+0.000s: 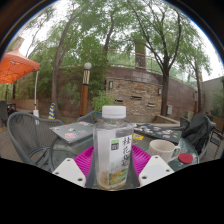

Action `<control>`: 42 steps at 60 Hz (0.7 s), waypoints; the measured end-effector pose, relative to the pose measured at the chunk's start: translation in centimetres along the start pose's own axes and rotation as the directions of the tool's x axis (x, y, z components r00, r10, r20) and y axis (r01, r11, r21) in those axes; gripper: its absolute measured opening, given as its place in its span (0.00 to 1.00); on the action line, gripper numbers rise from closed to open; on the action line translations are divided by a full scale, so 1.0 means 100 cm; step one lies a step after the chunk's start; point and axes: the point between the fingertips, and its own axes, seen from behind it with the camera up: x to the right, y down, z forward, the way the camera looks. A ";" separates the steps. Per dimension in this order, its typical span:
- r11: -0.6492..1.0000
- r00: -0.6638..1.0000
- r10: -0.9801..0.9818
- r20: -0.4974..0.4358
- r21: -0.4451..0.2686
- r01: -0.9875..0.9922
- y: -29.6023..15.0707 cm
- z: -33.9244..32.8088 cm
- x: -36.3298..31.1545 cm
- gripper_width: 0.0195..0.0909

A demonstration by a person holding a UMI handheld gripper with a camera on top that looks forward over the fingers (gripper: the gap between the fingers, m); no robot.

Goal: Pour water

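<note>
A clear plastic bottle (113, 148) with a white cap and a green-and-white label stands upright between my fingers. It holds pale liquid up to near its neck. My gripper (112, 166) is shut on the bottle, the pink pads (85, 158) pressing its lower half from both sides. A white mug (162, 150) sits on the glass table (72, 131) just beyond the right finger, apart from the bottle.
A small red object (188, 158) lies right of the mug. Metal mesh chairs (28, 138) stand to the left of the table, another dark chair (200, 130) to the right. Beyond are a stone wall (135, 92), trees and an orange parasol (14, 67).
</note>
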 end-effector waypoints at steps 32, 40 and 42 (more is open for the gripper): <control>0.395 0.358 0.903 0.236 -0.133 -0.909 -0.076 0.032 0.035 0.34; -0.138 -0.191 0.961 0.198 -0.255 -0.957 -0.077 0.023 0.061 0.34; -0.216 -0.267 0.947 0.181 -0.259 -0.942 -0.077 0.025 0.060 0.34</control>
